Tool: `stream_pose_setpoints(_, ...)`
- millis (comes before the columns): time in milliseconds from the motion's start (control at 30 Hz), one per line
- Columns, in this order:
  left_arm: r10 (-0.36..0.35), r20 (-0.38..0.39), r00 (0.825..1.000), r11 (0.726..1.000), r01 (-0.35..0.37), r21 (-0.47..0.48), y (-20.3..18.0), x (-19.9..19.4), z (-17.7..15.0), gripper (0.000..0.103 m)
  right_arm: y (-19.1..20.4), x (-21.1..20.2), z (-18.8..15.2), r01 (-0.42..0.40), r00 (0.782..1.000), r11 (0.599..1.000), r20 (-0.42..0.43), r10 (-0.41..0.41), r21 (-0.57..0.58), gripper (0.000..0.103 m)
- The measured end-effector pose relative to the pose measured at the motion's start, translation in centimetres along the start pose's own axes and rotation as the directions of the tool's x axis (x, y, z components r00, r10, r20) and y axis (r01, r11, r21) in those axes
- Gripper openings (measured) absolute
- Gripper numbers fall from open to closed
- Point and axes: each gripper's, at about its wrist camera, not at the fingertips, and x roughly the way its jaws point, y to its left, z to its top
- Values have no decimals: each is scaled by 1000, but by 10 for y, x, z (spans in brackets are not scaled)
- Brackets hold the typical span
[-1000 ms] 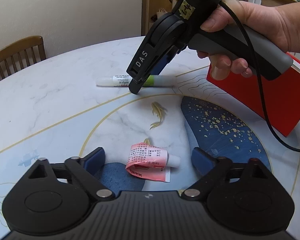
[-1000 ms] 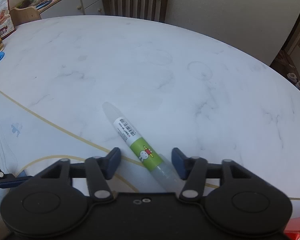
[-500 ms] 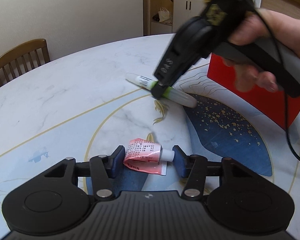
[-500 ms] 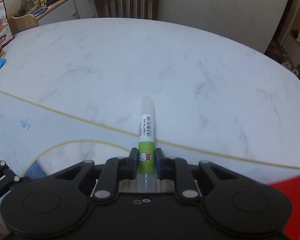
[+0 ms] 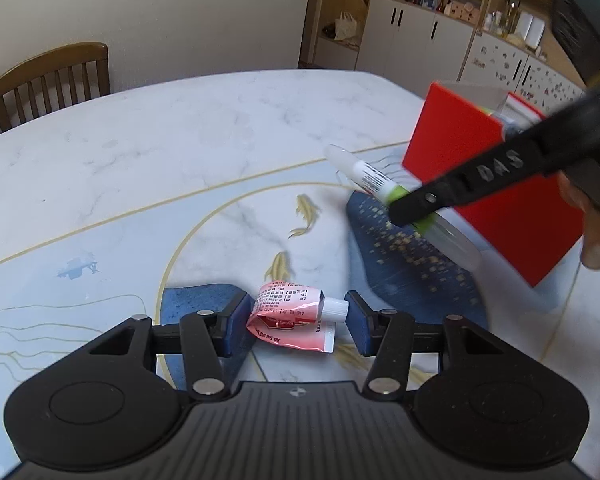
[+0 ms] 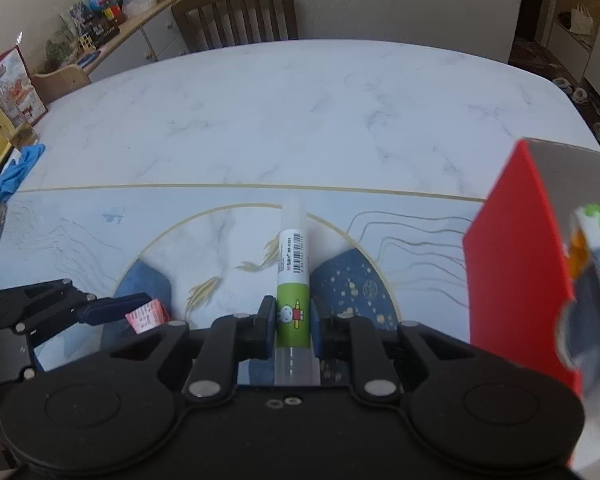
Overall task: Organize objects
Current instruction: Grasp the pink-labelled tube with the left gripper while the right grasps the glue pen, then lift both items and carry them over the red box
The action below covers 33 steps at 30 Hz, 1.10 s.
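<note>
**Each gripper clamped on its own tube beside the red box**

The right gripper [image 6: 293, 326] is closed tight on a glue tube [image 6: 293, 280], its two pads pressing the green printed band from either side. The tube points toward 12 o'clock in the right wrist view, its translucent cap end out ahead and the clear tail running back between the fingers. In the left wrist view the same tube [image 5: 370, 178] hangs clear of the table [image 5: 180, 152], slanting from 10 to 4 o'clock across the blue gold-flecked patch of the tabletop, just in front of the red box [image 5: 460, 148] at 2 o'clock.

The left gripper [image 5: 298, 318] stands partly closed around a small crumpled pink tube [image 5: 286, 312]: the blue pad at 9 o'clock meets the folded pink end, the pad at 3 o'clock meets its white cap. Whether this tube is off the tabletop cannot be told. From the right wrist view it shows at 8 o'clock as a pink scrap [image 6: 147, 316] at the tip of the left gripper's blue pad.

The red box [image 6: 512, 280] stands at 3 o'clock of the right gripper, open-topped, with blurred packaging showing inside. A wooden chair [image 6: 240, 12] sits at the far table edge at 12 o'clock
</note>
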Motion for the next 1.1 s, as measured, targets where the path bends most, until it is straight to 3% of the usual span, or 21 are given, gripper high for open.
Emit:
stream_pose_setpoints(567,-51,83,995,998,47,47,-75,-59,33,51,-29,-116,-53,-65,991,997,121,60,45,17)
stream_pose_setpoints(1100,-107,132,985,989,92,118,-172,-55,74,51,-115,-181,-82,-52,970,991,242,21,124,17)
